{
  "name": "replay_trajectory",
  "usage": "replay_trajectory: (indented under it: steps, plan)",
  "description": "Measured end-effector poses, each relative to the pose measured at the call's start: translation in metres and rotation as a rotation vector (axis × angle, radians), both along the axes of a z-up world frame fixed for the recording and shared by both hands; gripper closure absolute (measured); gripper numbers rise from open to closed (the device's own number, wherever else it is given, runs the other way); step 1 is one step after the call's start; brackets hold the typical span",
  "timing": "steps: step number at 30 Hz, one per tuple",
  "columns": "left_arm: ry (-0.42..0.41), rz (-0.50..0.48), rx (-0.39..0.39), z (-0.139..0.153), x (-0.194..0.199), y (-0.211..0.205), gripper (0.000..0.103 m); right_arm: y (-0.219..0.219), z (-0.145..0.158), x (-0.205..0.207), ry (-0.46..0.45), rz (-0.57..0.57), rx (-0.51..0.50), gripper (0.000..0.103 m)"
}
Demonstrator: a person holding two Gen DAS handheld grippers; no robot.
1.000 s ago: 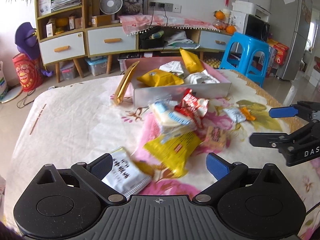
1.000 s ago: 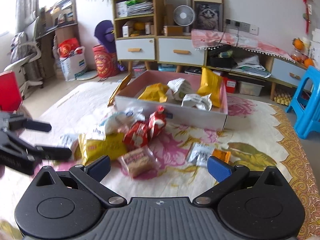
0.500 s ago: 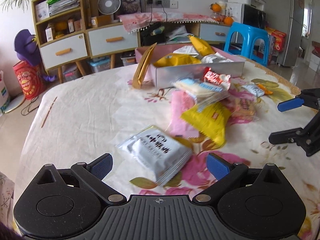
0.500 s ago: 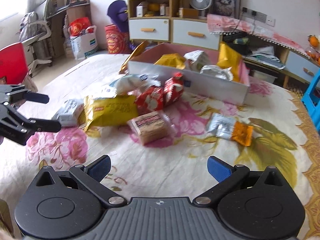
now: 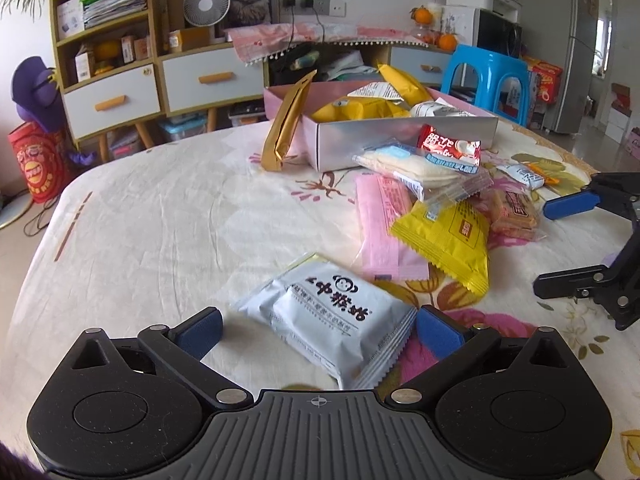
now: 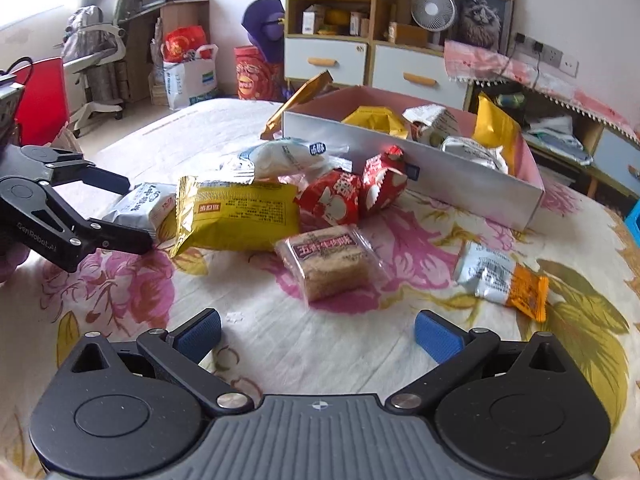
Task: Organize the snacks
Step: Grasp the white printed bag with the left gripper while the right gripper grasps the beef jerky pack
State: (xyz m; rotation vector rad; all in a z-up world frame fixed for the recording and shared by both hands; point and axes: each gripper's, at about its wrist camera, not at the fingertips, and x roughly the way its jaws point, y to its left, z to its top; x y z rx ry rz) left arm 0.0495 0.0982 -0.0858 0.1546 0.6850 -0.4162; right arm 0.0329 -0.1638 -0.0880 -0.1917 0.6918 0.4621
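We see a soft, creased cloth with printed flowers covering the tabletop (image 5: 152,216). The white snack packet (image 5: 328,316) is smooth matt plastic film with crimped ends. The yellow packet (image 6: 236,212) and the red wrappers (image 6: 352,194) are glossy foil that catches the light. The clear wrapper (image 6: 328,260) shows a rough, grainy cake inside. The box (image 6: 460,184) looks like smooth card, silvery outside. Each hand-held gripper, left (image 5: 318,330) and right (image 6: 318,330), is matt black plastic with ribbed blue pads (image 6: 438,336) and shiny metal rivets.
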Motion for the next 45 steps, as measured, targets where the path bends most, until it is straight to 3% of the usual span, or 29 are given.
replay_trajectory:
  steps: [14, 22, 29, 36, 45]
  plan:
    - [-0.012, -0.012, -0.007, 0.000, 0.009, -0.004, 0.001, 0.005, 0.000, 0.025, -0.017, 0.022, 0.006, 0.008]
    - [-0.019, -0.032, -0.004, 0.001, 0.004, -0.006, 0.010, 0.007, 0.001, 0.030, -0.019, 0.030, 0.001, 0.010]
    - [-0.027, -0.046, 0.000, 0.001, -0.004, -0.005, 0.012, 0.009, 0.006, 0.027, -0.042, 0.048, -0.001, 0.039]
    - [-0.033, -0.048, 0.008, 0.003, -0.007, -0.005, 0.013, 0.014, 0.011, 0.023, -0.061, 0.091, -0.025, 0.061]
    - [-0.032, -0.041, -0.005, 0.006, -0.008, -0.003, 0.013, 0.013, 0.014, 0.023, -0.074, 0.101, -0.028, 0.070]
